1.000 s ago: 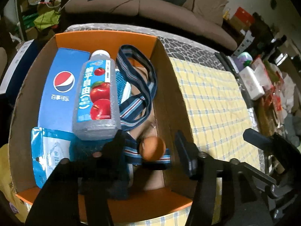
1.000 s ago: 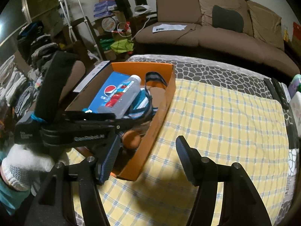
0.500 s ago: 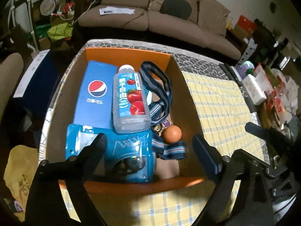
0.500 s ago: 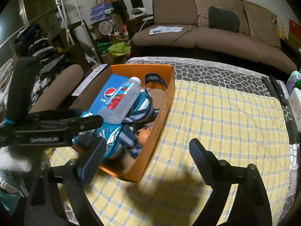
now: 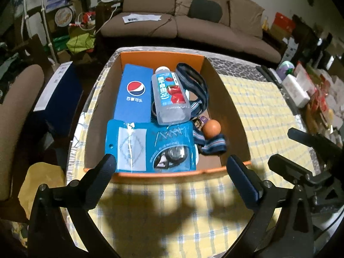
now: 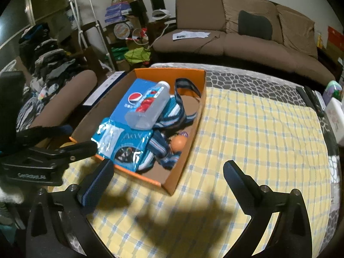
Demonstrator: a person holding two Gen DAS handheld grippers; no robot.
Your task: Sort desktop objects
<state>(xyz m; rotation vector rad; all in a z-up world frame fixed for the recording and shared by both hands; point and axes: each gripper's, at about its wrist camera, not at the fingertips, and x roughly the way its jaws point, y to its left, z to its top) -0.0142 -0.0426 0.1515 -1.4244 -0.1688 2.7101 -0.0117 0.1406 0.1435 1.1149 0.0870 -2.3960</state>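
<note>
Left wrist view: left hand-held gripper point(image 5: 172, 172) released, jaws spread wide, nothing held, above the checked worktop point(image 5: 258, 99) just short of the orange box point(image 5: 228, 103). Box holds Pepsi carton point(image 5: 134, 94), apple drink bottle point(image 5: 171, 96), blue pouch point(image 5: 150, 148), striped strap point(image 5: 200, 90), orange ball point(image 5: 212, 128). Right hand-held gripper point(image 6: 167, 172) also released, empty.

Table with yellow checked cloth, one box on it.
Yellow-and-blue checked tablecloth point(image 6: 258, 133) covers a grey pebble-patterned tabletop point(image 6: 247, 79) (bare along the far edge). Open orange cardboard box point(image 5: 234, 116) sits on the cloth's left part; white container point(image 6: 335, 118) at the right edge.
</note>
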